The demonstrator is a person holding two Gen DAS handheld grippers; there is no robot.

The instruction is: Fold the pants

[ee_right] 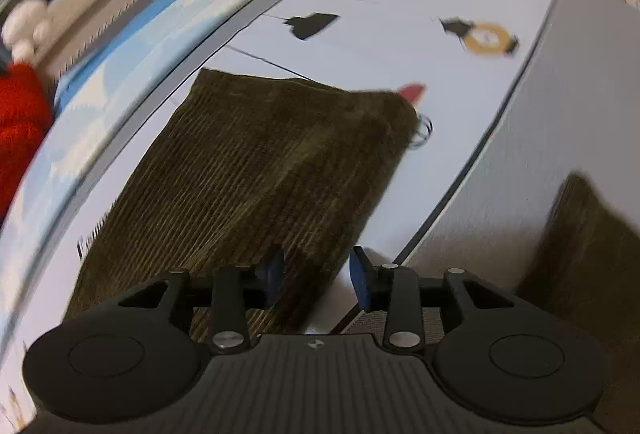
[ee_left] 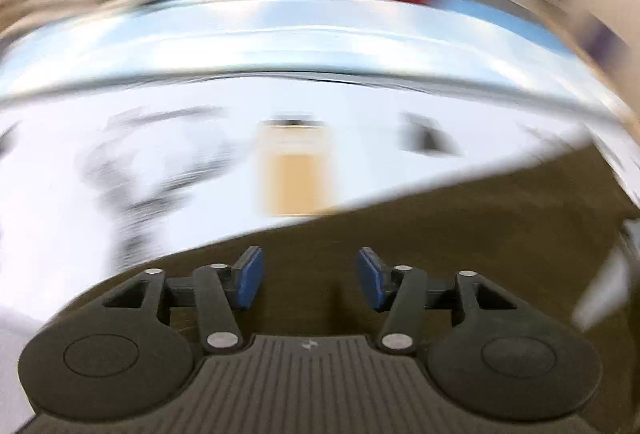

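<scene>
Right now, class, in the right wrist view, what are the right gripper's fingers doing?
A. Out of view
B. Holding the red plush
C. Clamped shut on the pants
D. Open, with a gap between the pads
D: the right gripper shows its blue pads apart above the brown corduroy pants, gripping nothing.

No readable text, label, brand or number appeared in either view. Each gripper body carried only a tiny emblem, too small to make out, and the sheet's printed drawings ahead held no legible words.
</scene>
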